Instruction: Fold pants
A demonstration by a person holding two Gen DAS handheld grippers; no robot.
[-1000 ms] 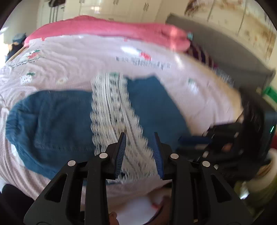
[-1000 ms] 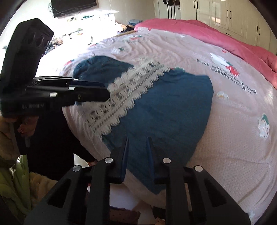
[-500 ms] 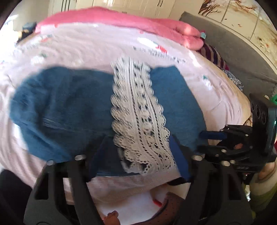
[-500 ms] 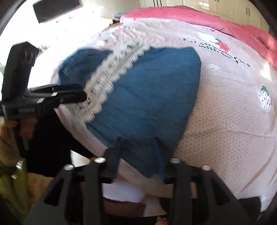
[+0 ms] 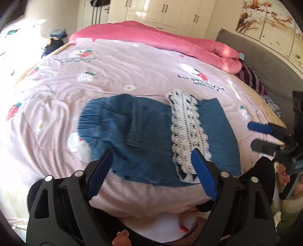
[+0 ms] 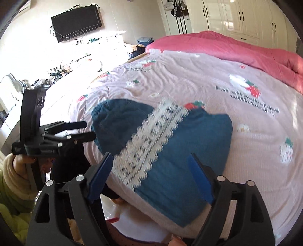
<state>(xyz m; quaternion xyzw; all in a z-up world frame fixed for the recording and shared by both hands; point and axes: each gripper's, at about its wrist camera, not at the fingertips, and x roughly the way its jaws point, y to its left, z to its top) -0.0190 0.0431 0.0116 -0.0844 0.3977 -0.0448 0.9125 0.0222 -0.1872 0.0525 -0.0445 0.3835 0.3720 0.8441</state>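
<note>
Blue denim pants with a white lace band lie folded on the pink bedspread near the bed's front edge. My left gripper is open and empty, hovering above the near edge of the pants. My right gripper is open and empty, above the pants and their lace band. Each gripper shows in the other's view: the right one at the far right, the left one at the left.
A rolled pink quilt lies along the far side of the bed. A grey headboard is at the right. White wardrobes and a wall TV stand behind. A cluttered white dresser is at the left.
Both grippers have opened wide from nearly closed jaws and pulled back and up from the pants. The pants lie released on the bed.
</note>
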